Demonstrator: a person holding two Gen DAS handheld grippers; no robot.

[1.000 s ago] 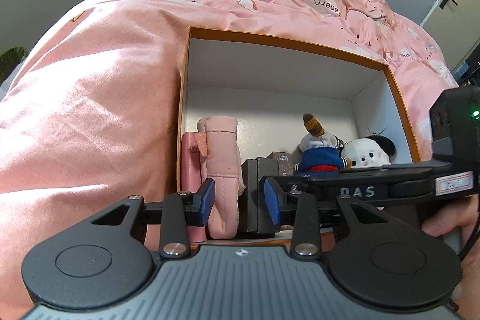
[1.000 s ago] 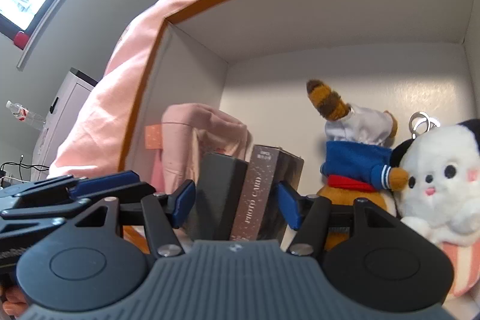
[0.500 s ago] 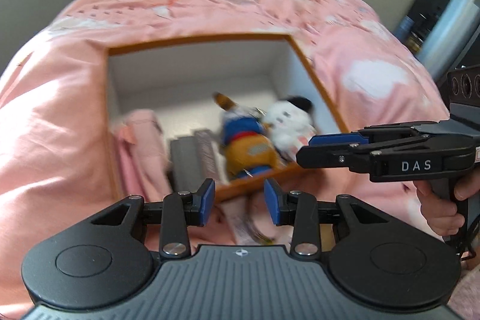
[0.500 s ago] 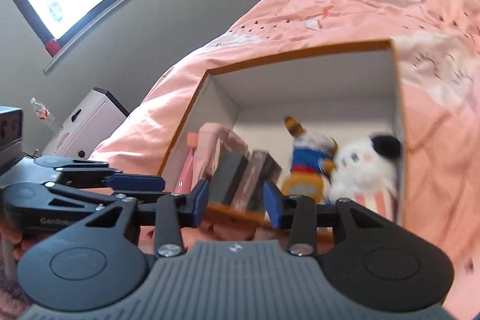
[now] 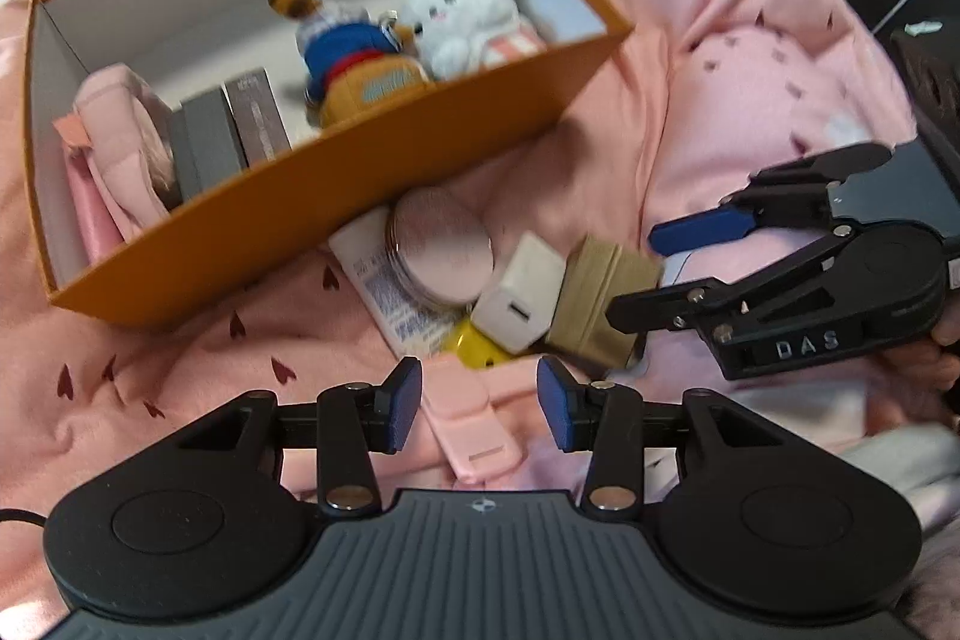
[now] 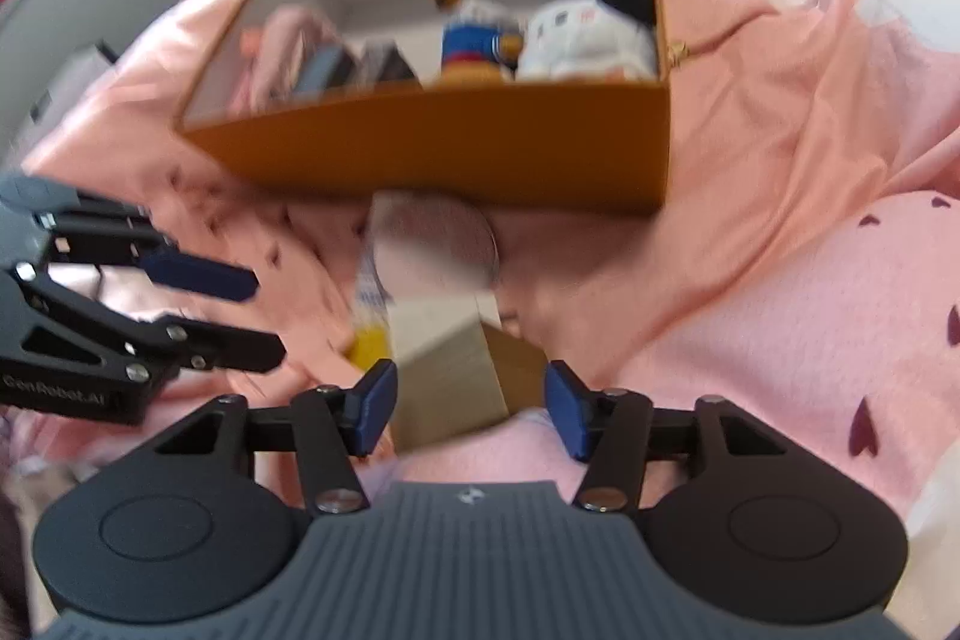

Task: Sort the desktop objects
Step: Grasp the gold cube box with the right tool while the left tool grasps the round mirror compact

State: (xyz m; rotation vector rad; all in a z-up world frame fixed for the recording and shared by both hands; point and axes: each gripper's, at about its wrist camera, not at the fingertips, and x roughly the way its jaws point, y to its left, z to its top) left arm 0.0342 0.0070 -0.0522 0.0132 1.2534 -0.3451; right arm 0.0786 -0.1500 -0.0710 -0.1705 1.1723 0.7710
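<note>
Both tongs, left (image 5: pixel 478 403) and right (image 6: pixel 470 409), had pulled back from the orange box (image 5: pixel 336 196), their empty jaws just reopening partway above the gold box (image 5: pixel 606 304), charger (image 5: pixel 522 298) and round tin (image 5: pixel 444 250) on the bed, likely the next picks.

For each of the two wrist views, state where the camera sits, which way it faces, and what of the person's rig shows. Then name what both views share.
Left wrist: on the left gripper, facing steeply down at loose items before the orange box; the right gripper enters from the right.
Right wrist: on the right gripper, facing down over a gold box; the left gripper enters from the left.
Shared: orange box, round pink tin, pink bedding.
</note>
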